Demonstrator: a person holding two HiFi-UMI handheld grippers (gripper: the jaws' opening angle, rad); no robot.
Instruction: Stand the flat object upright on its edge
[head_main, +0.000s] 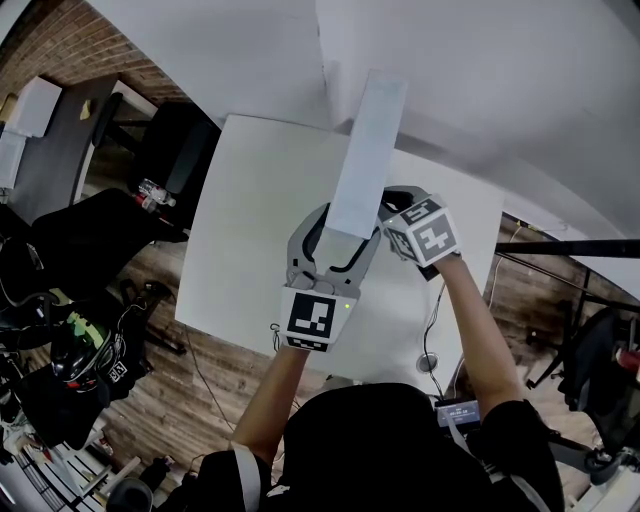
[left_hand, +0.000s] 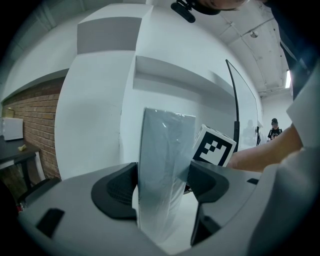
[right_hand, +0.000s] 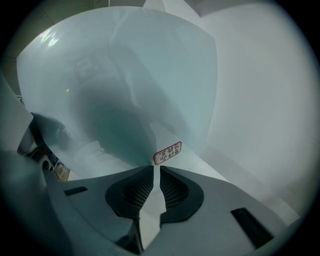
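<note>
head view: the pack (head_main: 366, 150), a long flat white thing in clear wrap, stands up off the white tabletop (head_main: 240, 220) with its upper end leaning away from the person. its lower end sits between the fingers of the left gripper (head_main: 350, 218), which are spread wide to either side of it. the right gripper (head_main: 390, 213) comes in from the right and meets the pack's right edge low down, just beside the left gripper. this view does not show whether the pack's bottom edge touches the tabletop

left gripper view: the left gripper (left_hand: 162, 176) has its fingers (left_hand: 117, 187) far apart, and the pack (left_hand: 165, 140) fills the gap between them, standing nearly upright. the dark pads on both sides look to be pressed against the pack's sides, and the wrap puckers a little at the right-hand pad. the bottom of the pack is hidden behind the gripper's body. behind the pack, to the right, show the marker cube (left_hand: 214, 146) of the other gripper and the hand (left_hand: 265, 155) holding it

right gripper view: the right gripper (right_hand: 156, 172) has its fingers (right_hand: 137, 192) almost together, pinched on a thin edge of the pack (right_hand: 125, 90), whose broad face fills most of the view. a small red-bordered label (right_hand: 167, 152) sits on the pack just above the fingertips
</note>
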